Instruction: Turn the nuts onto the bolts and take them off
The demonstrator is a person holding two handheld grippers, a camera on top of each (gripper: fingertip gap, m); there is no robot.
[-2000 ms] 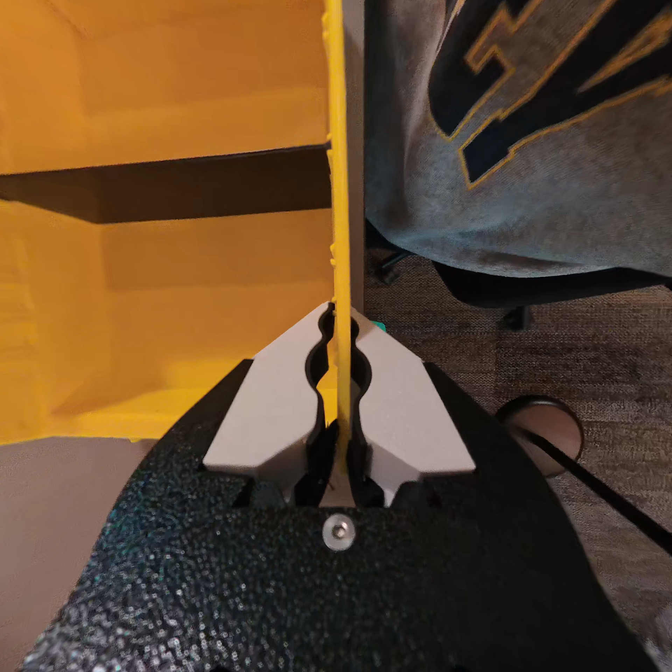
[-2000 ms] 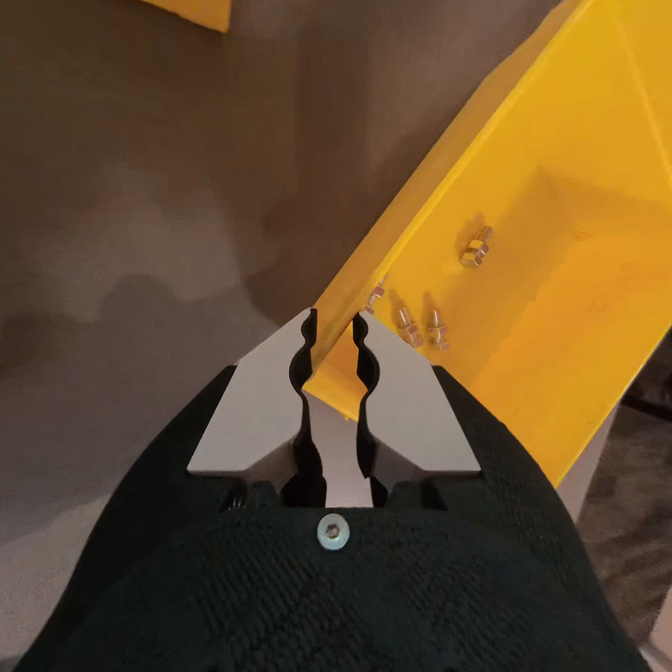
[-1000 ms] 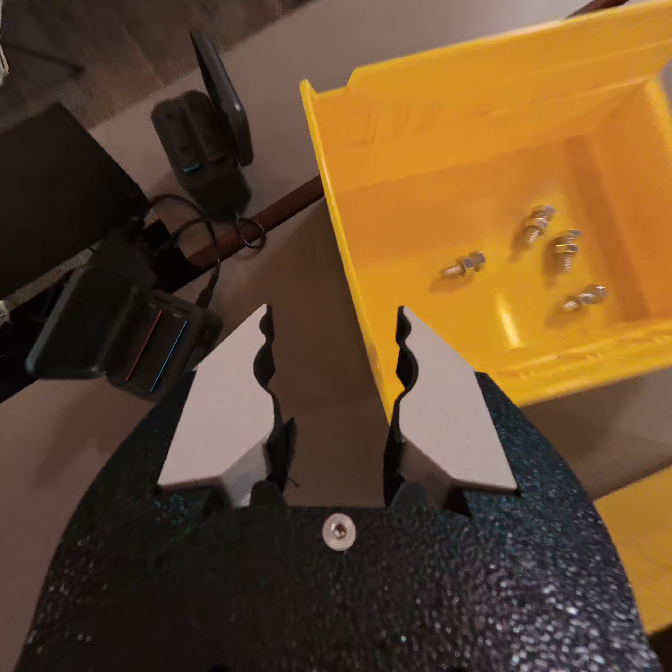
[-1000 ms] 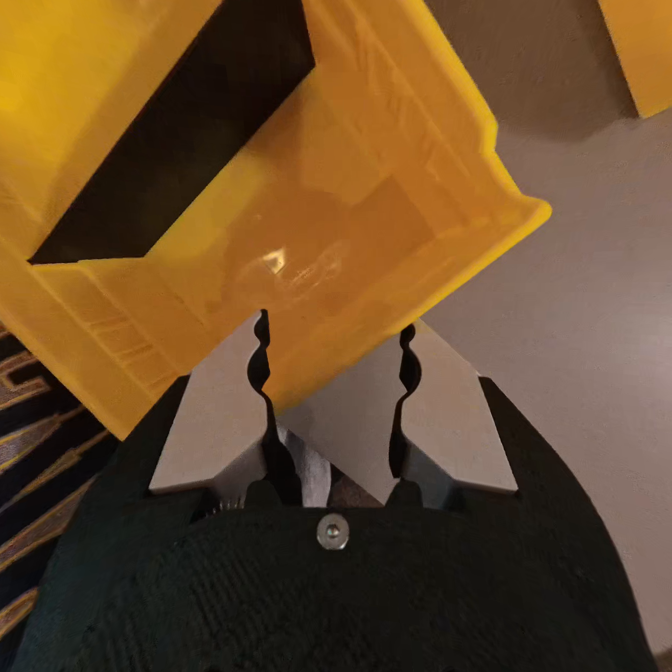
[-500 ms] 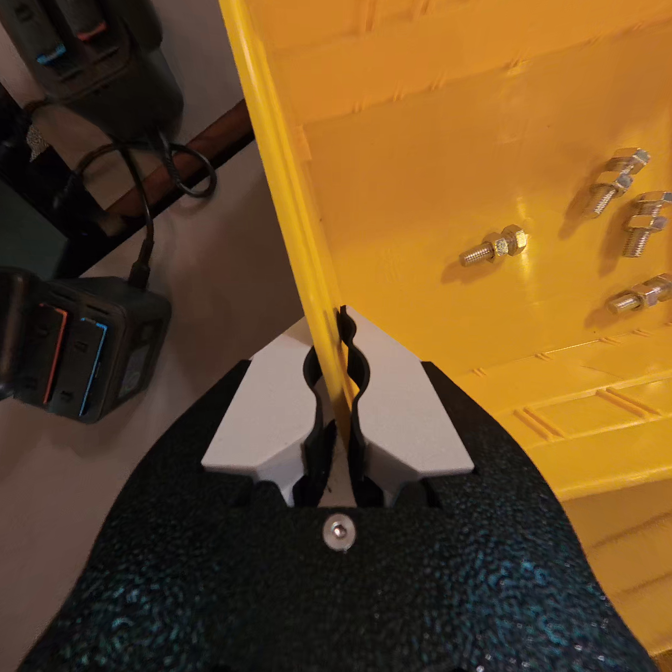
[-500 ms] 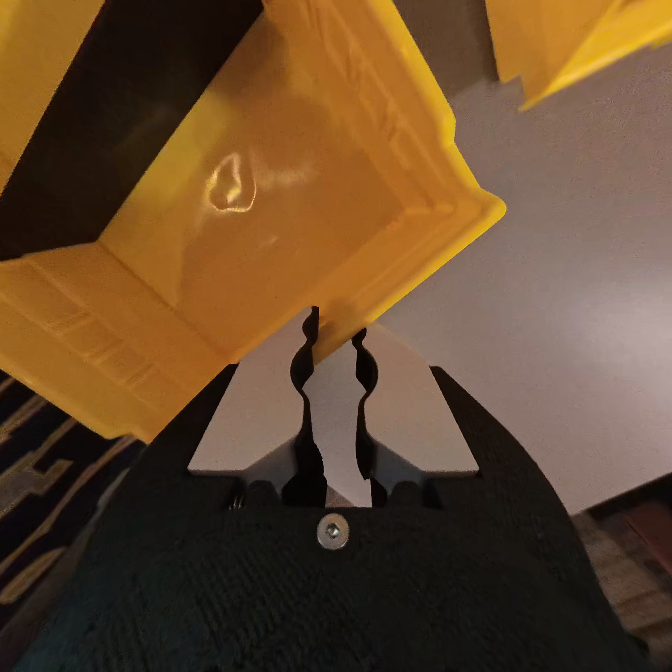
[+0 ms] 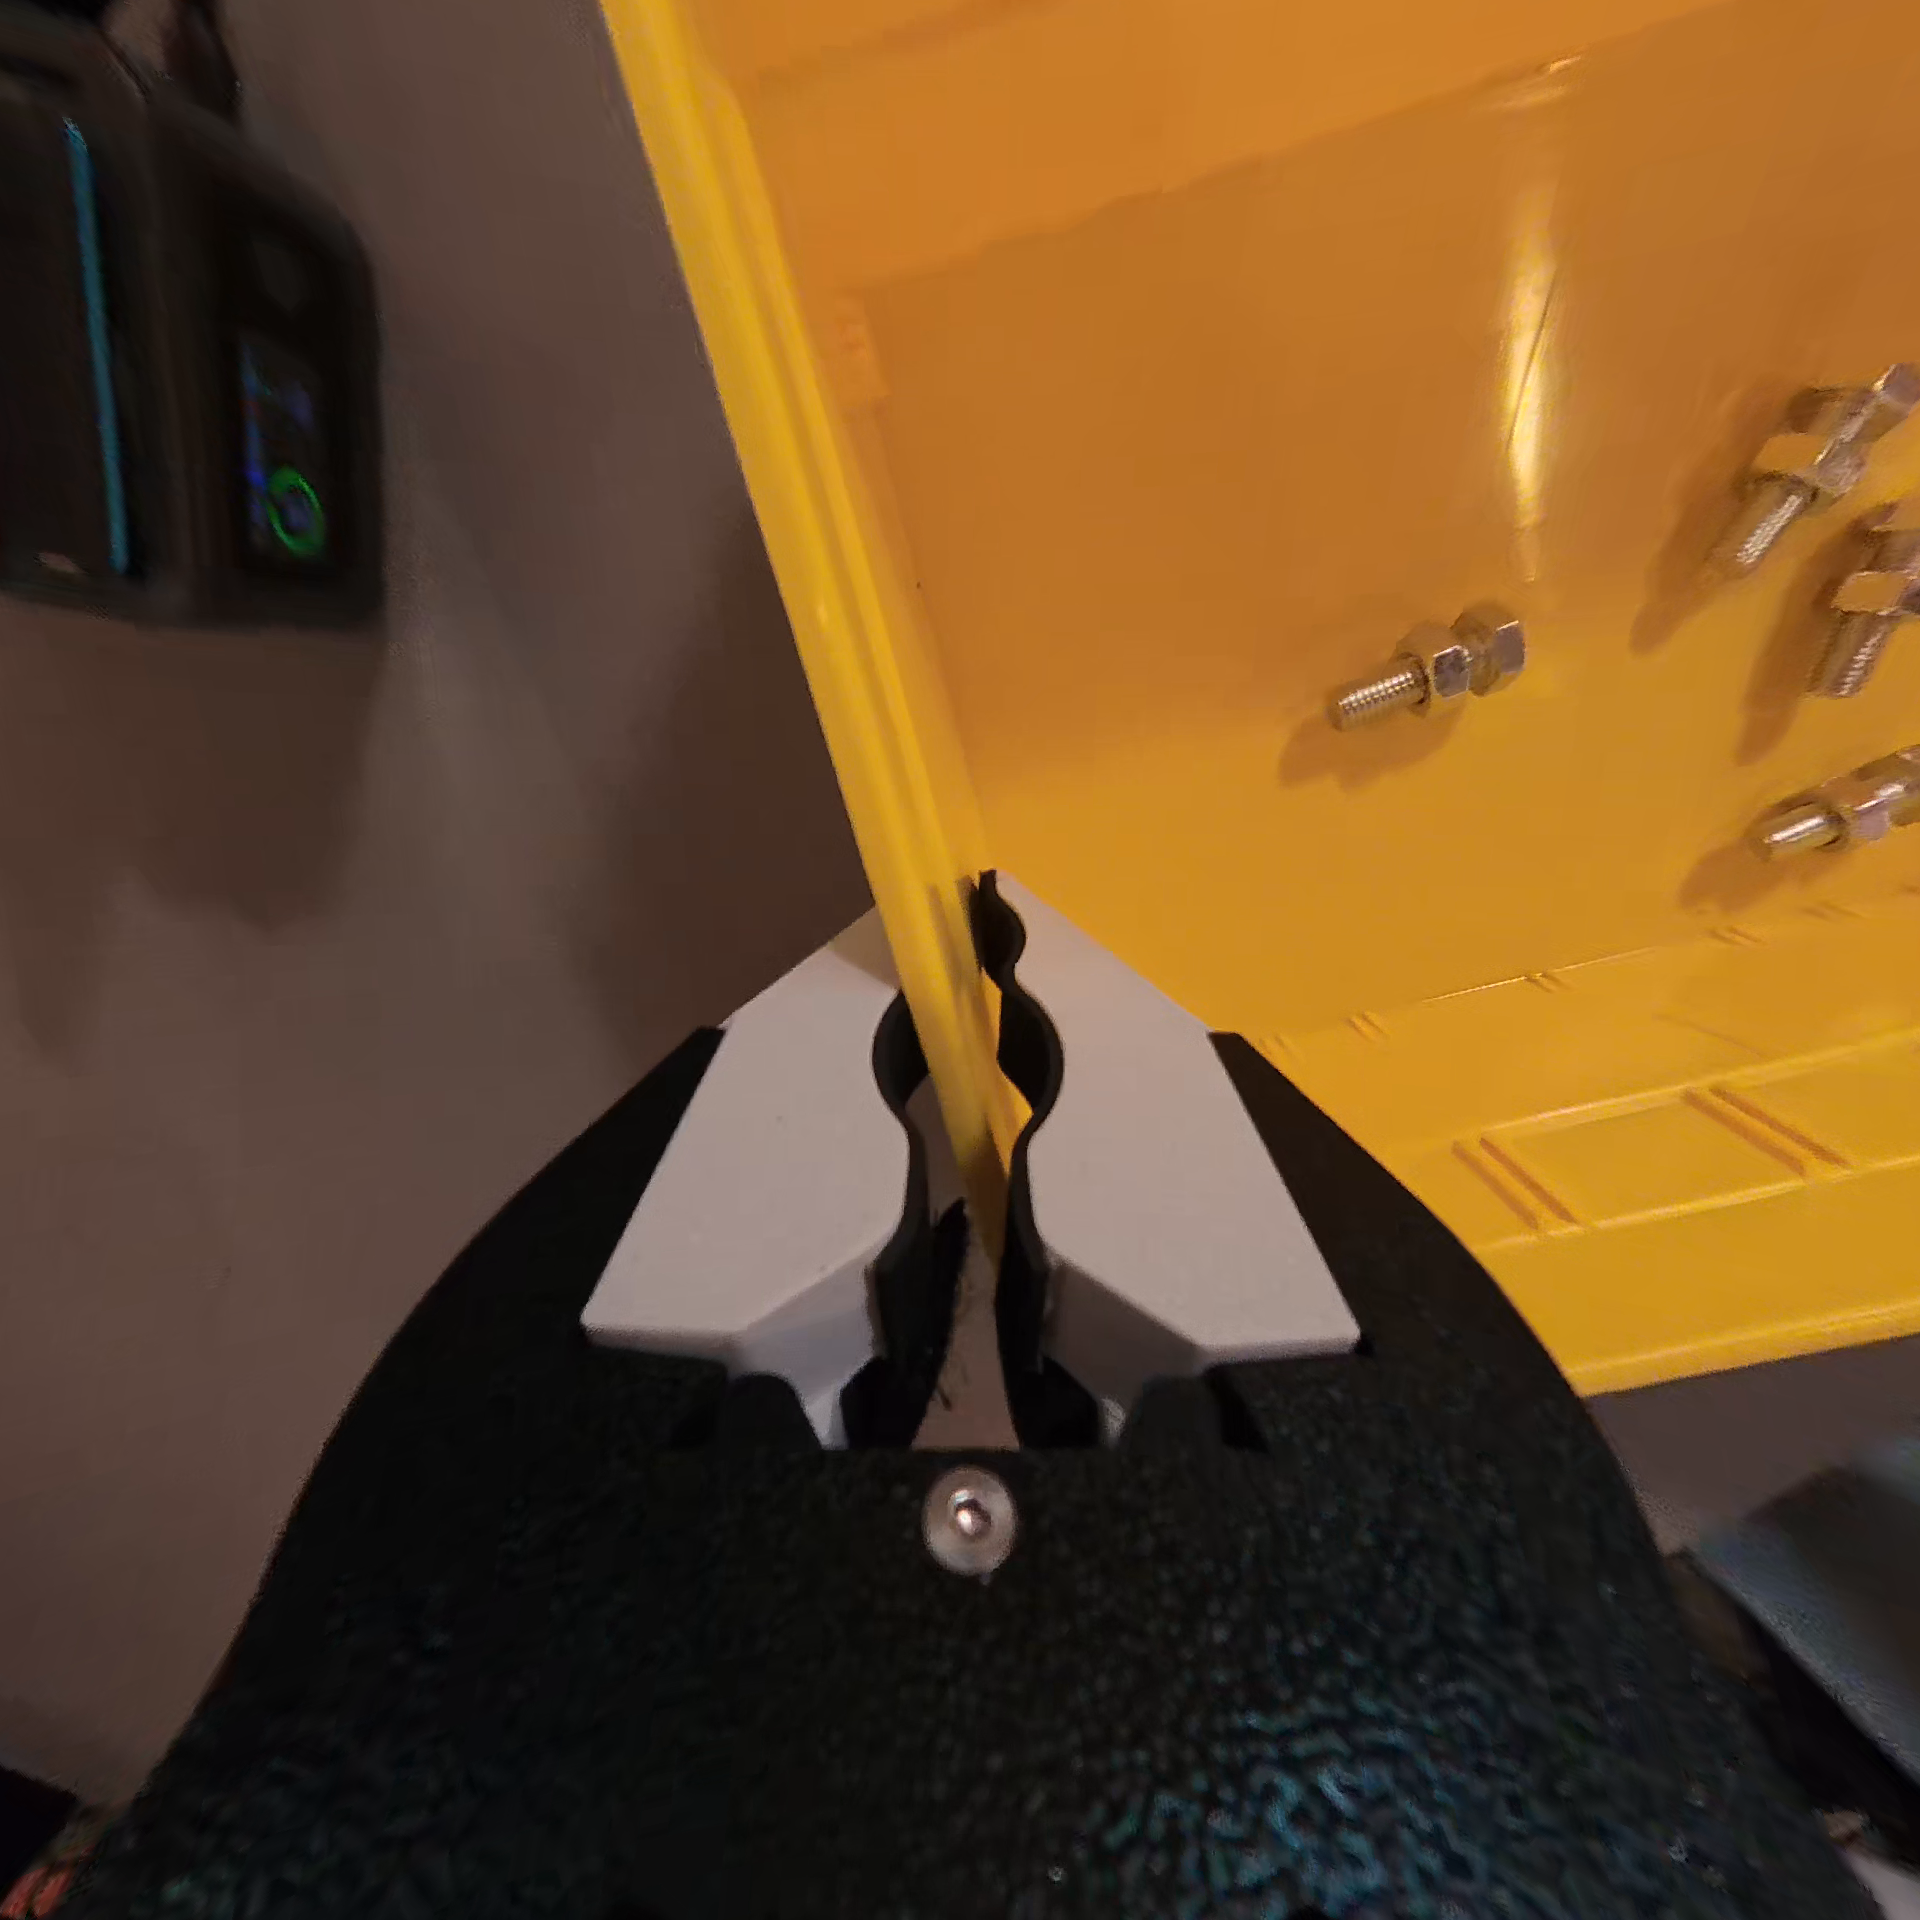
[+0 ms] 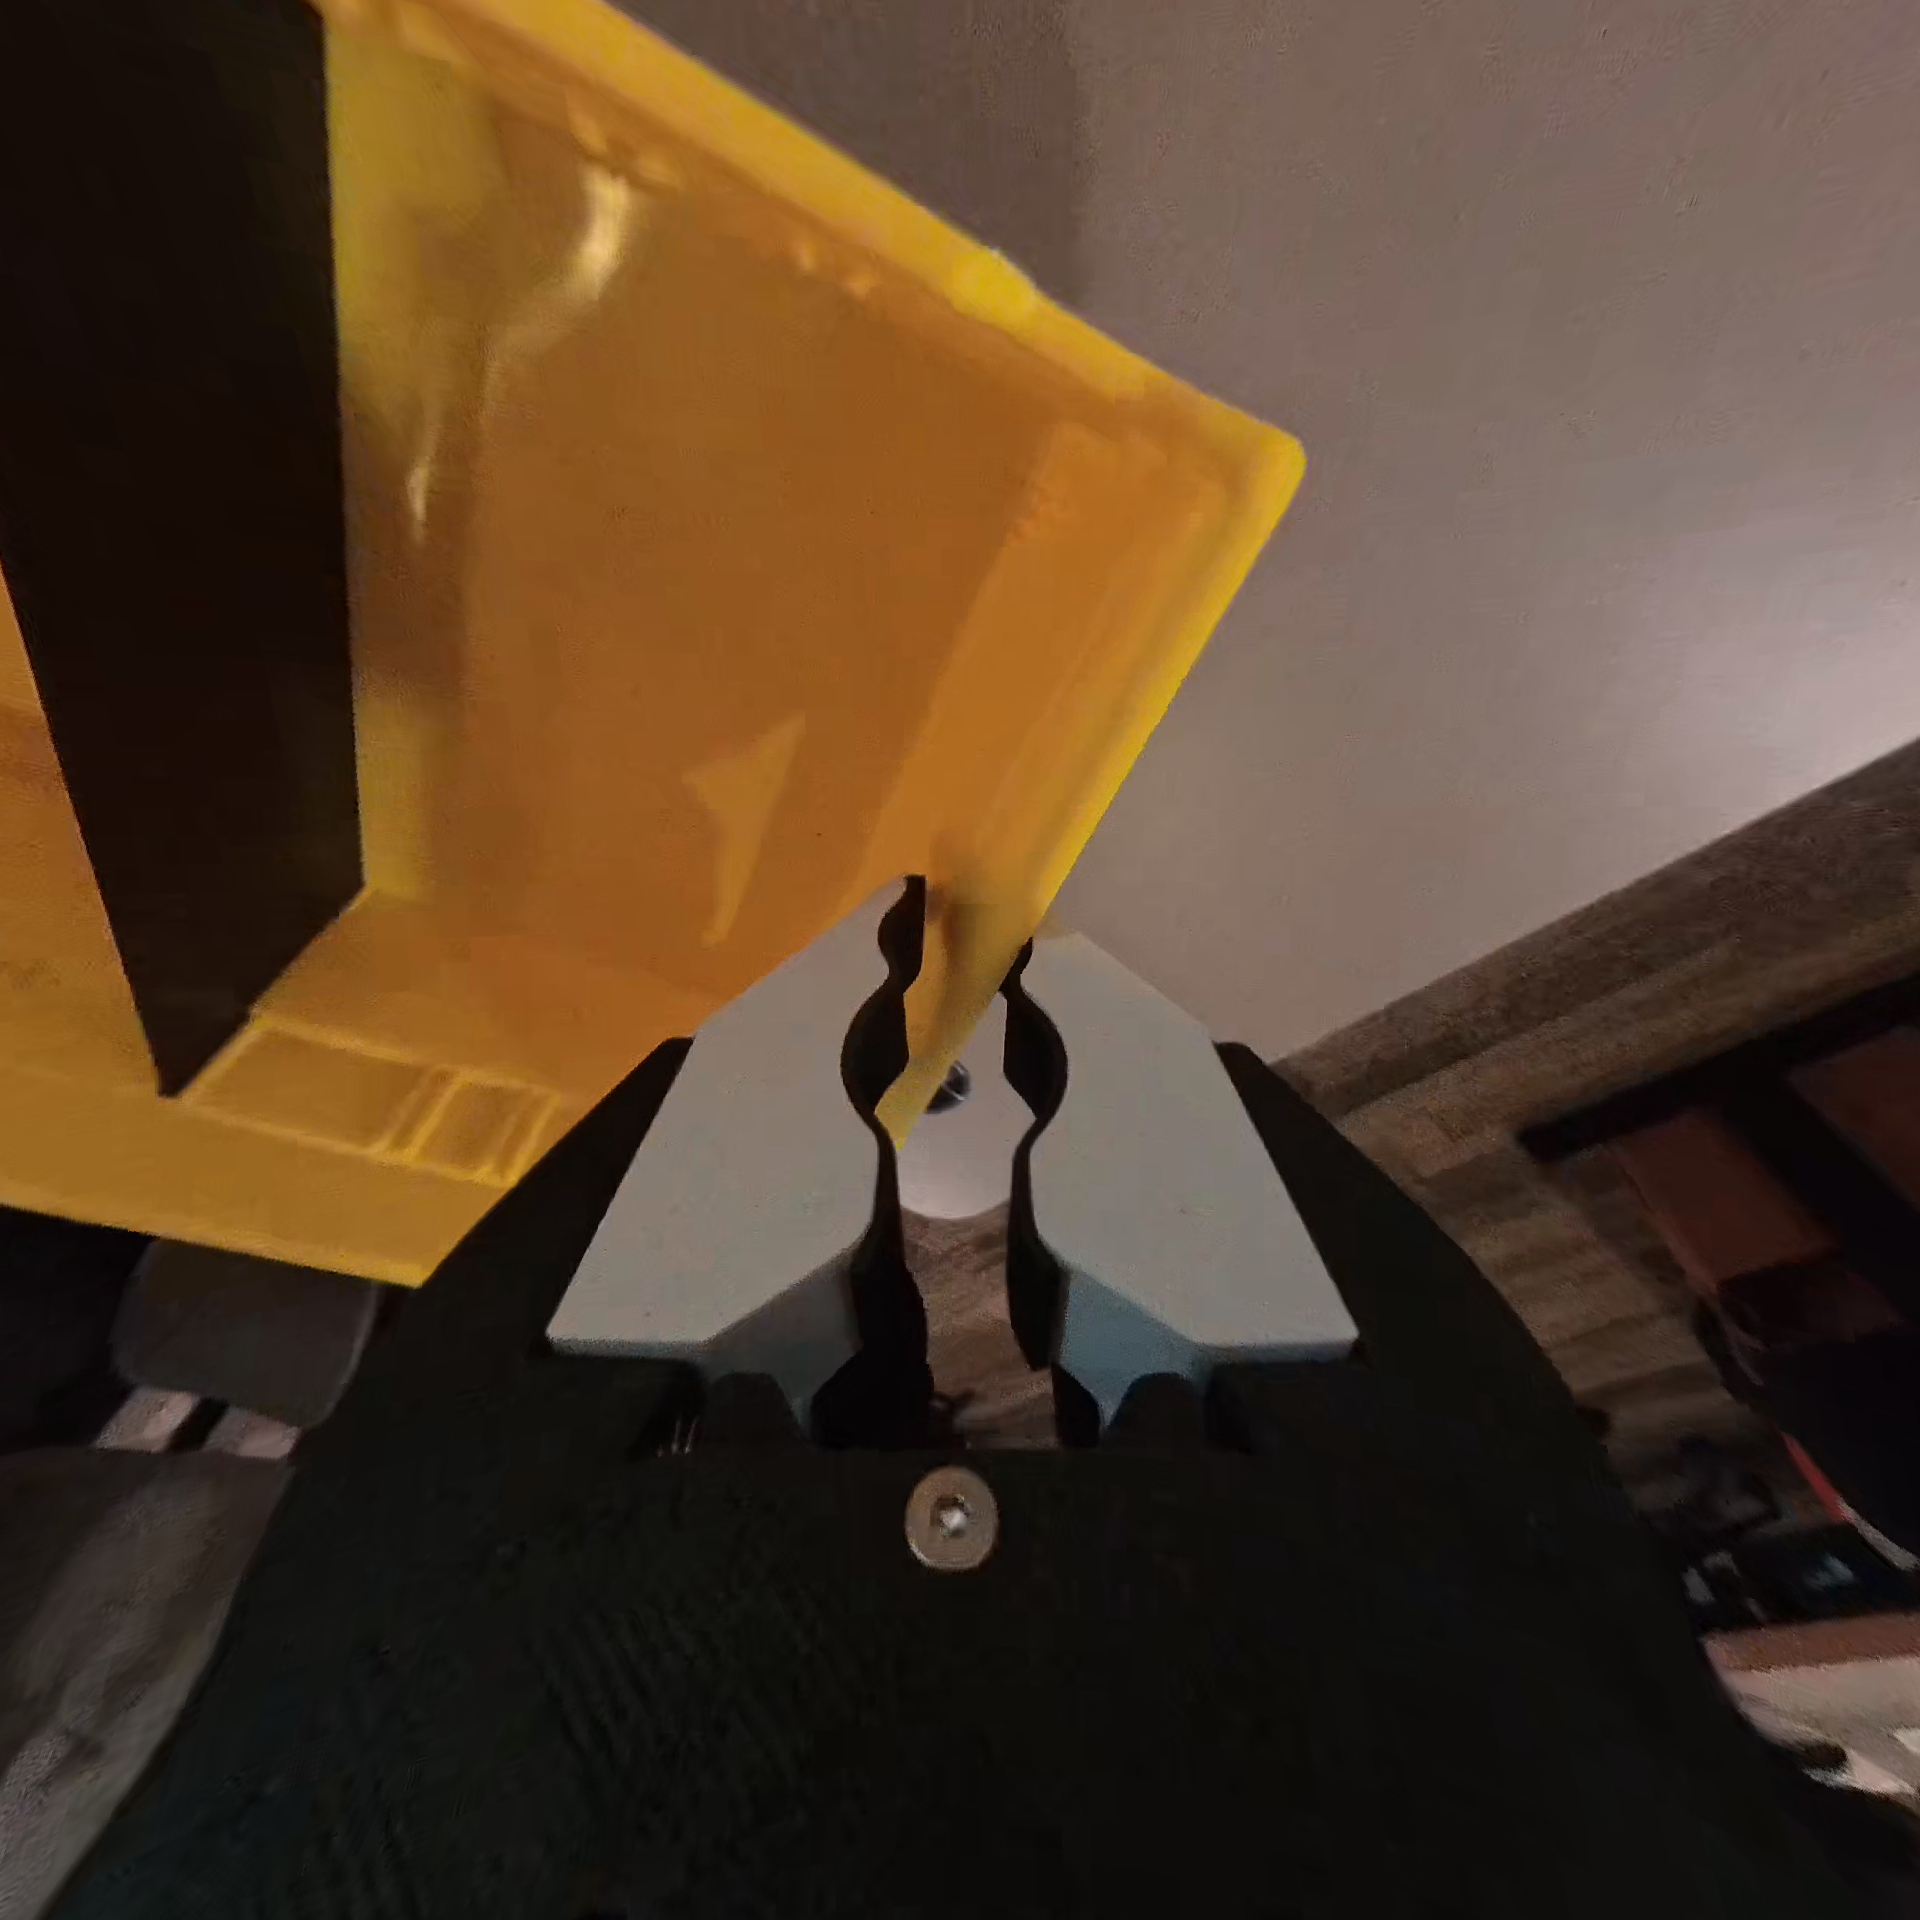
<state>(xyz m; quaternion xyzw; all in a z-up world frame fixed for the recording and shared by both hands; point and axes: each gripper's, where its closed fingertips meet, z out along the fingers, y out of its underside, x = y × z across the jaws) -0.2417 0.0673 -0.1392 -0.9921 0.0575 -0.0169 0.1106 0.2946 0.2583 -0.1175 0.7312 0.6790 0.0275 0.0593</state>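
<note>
In the left wrist view, a black box with small lights (image 7: 187,343) sits on the tabletop (image 7: 436,852), up and to the left of the left claw (image 7: 961,997). The left claw is squeezed tight on the thin side wall of a yellow bin (image 7: 1195,436). To the right of the claw, inside the bin, lie four bolts with nuts on them (image 7: 1434,681).

In the right wrist view, the right claw (image 8: 961,966) pinches the corner edge of another yellow bin (image 8: 727,582), which spreads up and to its left. The tabletop (image 8: 1558,416) shows to its right.
</note>
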